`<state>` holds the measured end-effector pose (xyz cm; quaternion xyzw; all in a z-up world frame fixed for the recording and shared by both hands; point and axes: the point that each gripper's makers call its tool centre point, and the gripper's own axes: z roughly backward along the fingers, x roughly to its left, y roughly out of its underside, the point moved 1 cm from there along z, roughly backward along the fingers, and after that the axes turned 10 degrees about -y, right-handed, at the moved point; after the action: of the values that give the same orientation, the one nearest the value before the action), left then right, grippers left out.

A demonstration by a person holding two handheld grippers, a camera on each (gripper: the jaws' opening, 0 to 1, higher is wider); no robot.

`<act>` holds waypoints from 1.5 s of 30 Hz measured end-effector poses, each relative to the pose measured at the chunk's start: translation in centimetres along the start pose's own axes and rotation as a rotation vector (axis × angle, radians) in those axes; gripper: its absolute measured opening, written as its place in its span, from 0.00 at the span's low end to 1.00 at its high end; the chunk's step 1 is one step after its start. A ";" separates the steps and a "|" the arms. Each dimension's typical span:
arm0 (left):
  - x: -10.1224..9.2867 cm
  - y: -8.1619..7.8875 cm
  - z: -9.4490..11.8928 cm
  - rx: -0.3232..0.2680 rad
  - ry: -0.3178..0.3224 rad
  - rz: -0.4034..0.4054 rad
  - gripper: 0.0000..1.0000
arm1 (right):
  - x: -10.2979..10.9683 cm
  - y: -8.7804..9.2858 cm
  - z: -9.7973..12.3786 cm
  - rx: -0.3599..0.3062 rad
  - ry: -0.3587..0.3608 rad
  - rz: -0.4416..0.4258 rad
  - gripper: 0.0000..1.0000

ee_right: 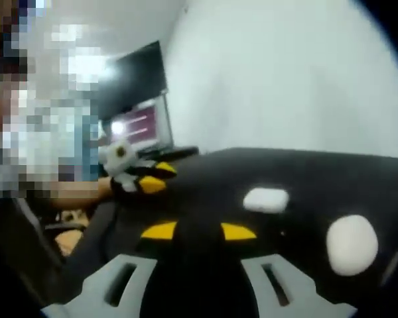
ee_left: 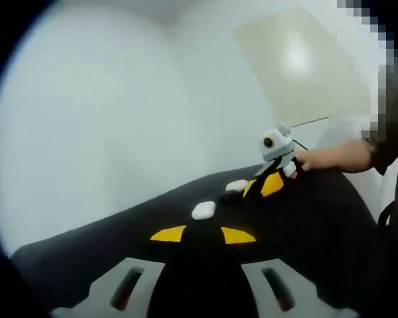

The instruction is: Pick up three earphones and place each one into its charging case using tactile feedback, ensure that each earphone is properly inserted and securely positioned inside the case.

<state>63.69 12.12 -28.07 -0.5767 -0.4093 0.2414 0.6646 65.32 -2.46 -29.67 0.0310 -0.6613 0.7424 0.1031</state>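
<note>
holding both tools apart and empty over the black bench [ee_left: 86, 245], we see a white case [ee_left: 203, 210] lying flat straight ahead of the left tool [ee_left: 202, 234], nearer than the right tool [ee_left: 267, 185].

Both views are soft and blurred throughout, with no crisp edges. In the left gripper view, flat bright light fills the pale wall [ee_left: 119, 119]; a glare spot sits on the beige panel [ee_left: 298, 59] at 1 o'clock. In the right gripper view, a monitor [ee_right: 140, 126] glows at 10 o'clock. The dark table [ee_right: 305, 172] shows no clear shadows, and its edge bows under fisheye distortion.
</note>
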 end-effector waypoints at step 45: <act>-1.5 1.5 0.0 0.091 0.008 -0.124 0.16 | -0.4 -0.3 0.2 -0.007 0.004 0.079 0.28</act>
<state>63.09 11.25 -29.94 -0.5205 -0.4303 0.2159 0.7052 65.75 -2.71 -29.46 0.0029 -0.6642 0.7438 0.0753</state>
